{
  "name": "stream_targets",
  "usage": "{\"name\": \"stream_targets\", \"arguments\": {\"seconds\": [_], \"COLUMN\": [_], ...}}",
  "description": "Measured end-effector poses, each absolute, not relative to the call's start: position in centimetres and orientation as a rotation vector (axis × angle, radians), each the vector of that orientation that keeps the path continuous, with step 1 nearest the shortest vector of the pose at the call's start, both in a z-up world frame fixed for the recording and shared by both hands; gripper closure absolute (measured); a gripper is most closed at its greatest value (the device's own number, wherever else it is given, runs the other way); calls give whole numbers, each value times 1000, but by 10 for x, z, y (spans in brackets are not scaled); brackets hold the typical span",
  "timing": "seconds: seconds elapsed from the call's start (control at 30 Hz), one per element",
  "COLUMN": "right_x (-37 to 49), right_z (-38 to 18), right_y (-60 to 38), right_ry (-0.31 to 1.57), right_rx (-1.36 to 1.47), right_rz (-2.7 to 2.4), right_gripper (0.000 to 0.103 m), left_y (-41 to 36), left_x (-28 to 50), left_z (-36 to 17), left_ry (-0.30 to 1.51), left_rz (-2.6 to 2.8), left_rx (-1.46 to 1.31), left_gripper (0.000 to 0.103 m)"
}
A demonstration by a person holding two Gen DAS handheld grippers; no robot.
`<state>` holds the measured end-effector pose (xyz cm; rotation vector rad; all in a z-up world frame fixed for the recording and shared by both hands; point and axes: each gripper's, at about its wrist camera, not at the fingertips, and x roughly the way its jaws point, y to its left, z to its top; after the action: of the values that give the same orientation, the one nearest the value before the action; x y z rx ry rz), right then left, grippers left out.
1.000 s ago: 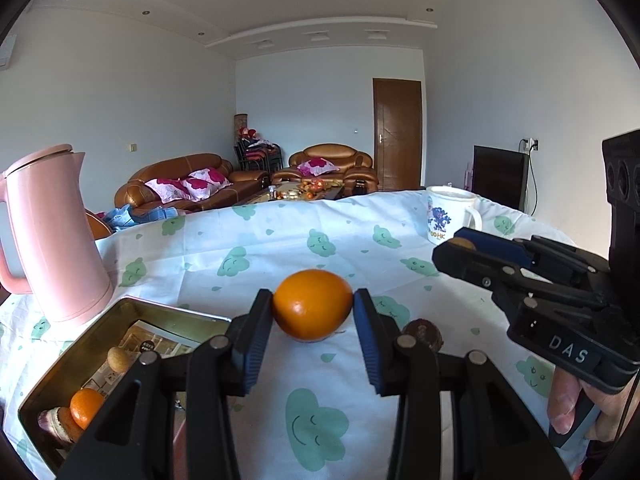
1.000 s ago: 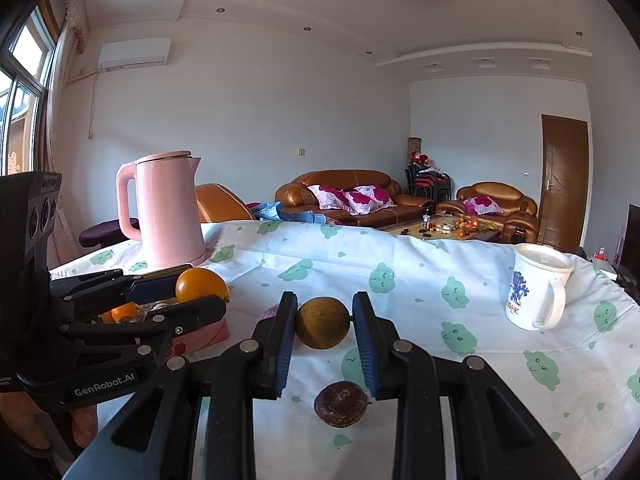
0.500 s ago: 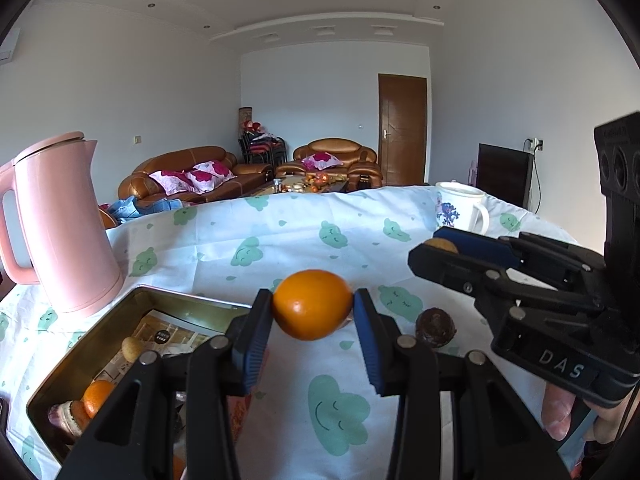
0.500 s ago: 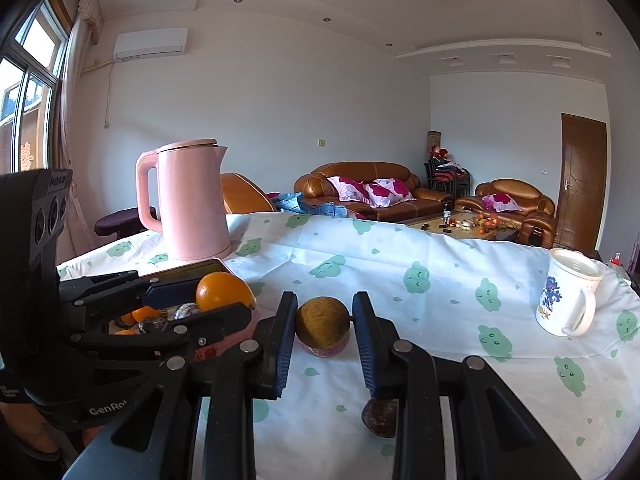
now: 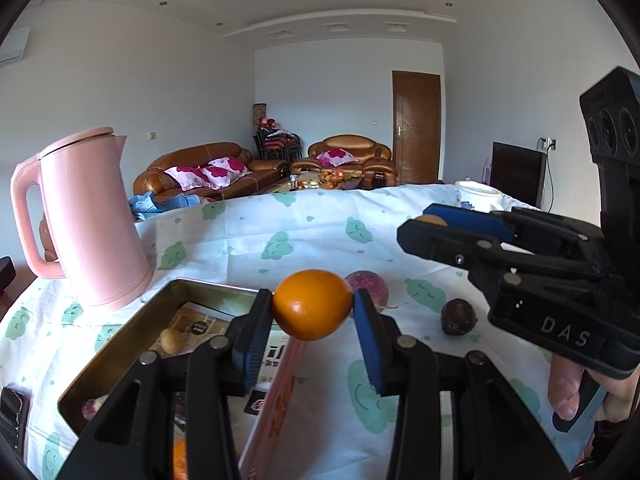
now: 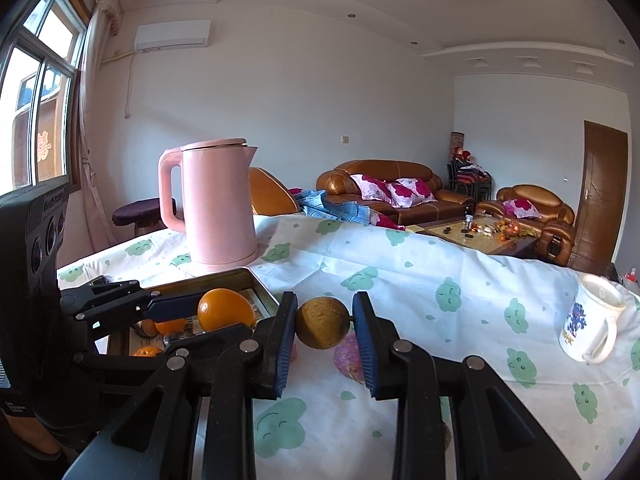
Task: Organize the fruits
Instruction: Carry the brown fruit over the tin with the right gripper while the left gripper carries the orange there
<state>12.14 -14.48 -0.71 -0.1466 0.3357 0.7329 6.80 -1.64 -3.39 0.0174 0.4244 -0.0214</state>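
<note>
My left gripper [image 5: 313, 307] is shut on an orange [image 5: 312, 304], held in the air above the right rim of the metal tin [image 5: 120, 344]. In the right wrist view the same orange [image 6: 226, 315] shows at the left over the tin [image 6: 260, 286]. My right gripper [image 6: 324, 322] is shut on a round brown fruit [image 6: 322, 322] above the tablecloth, just right of the tin. Inside the tin lie a small yellowish fruit [image 5: 171, 340], a mandarin [image 6: 170, 325] and other pieces. A reddish-purple fruit [image 5: 370, 284] and a dark wrinkled fruit [image 5: 458, 316] rest on the cloth.
A tall pink kettle [image 5: 86, 220] stands behind the tin at the left. A white mug [image 6: 592, 330] stands at the far right. A pink box edge [image 5: 280, 392] leans by the tin. A phone [image 5: 12, 408] lies at the left table edge. Sofas stand beyond the table.
Both grippers have carried their fruits leftward toward the tin and kettle. The tin looms nearer, the mug has slid to the right, and the grips have not altered.
</note>
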Motion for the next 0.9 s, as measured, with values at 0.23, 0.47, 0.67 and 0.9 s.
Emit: {"name": "stream_targets", "arguments": {"seconds": [0.23, 0.47, 0.67, 0.9], "right_x": [118, 116, 112, 112], "right_z": [-1, 4, 7, 3], "right_y": [-126, -109, -90, -69], "right_ry": [321, 308, 298, 310], "right_rx": [-177, -192, -197, -214], "right_rz": [765, 790, 831, 867], "right_gripper": [72, 72, 72, 72], "left_y": [-2, 14, 31, 46], "left_x": [62, 55, 49, 46], "left_z": [-31, -28, -26, -27], "left_ry": [422, 418, 422, 437], "left_rz": [2, 32, 69, 105], "left_rx": [9, 3, 1, 4], "left_gripper": [60, 60, 60, 60]}}
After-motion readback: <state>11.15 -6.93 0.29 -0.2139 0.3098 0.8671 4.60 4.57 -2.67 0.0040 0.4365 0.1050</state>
